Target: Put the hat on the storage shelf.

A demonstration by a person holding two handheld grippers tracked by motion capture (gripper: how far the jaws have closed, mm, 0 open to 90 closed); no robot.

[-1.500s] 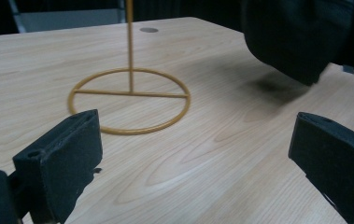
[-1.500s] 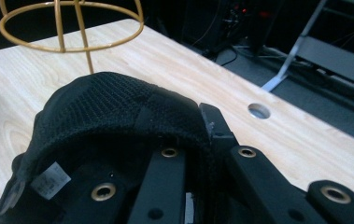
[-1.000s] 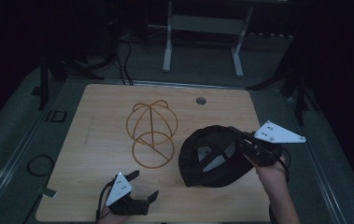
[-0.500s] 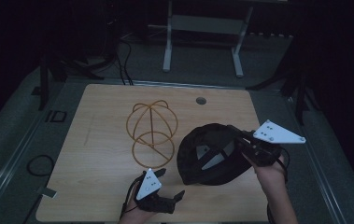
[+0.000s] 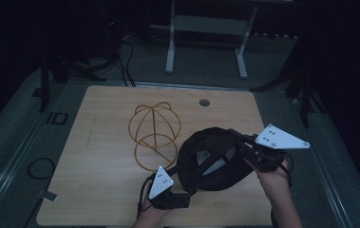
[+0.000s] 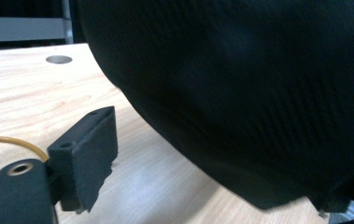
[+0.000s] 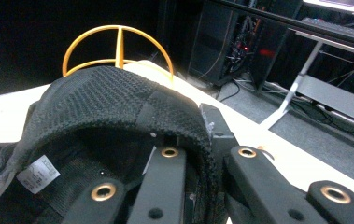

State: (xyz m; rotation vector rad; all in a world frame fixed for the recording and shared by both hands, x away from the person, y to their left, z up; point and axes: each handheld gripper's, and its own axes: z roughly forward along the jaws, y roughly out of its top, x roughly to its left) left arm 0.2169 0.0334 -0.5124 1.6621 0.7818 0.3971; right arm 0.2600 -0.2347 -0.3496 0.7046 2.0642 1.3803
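Black mesh cap (image 5: 213, 159) hangs just above the near right of the wooden bench (image 5: 101, 156) in the high view, its rim pinched in the right claw (image 5: 244, 149). Since a second ago, the left claw (image 5: 187, 197) has slid right from the near edge to the cap's near side, past the orange wire cap stand (image 5: 154, 135).

Left gripper view: the jaws have just been narrowing, one pad beside the cap (image 6: 240, 93), nothing gripped.

Right gripper view: the jaws clamp the cap's band (image 7: 174, 121). A two-handed hold for seating it on the stand looks close.
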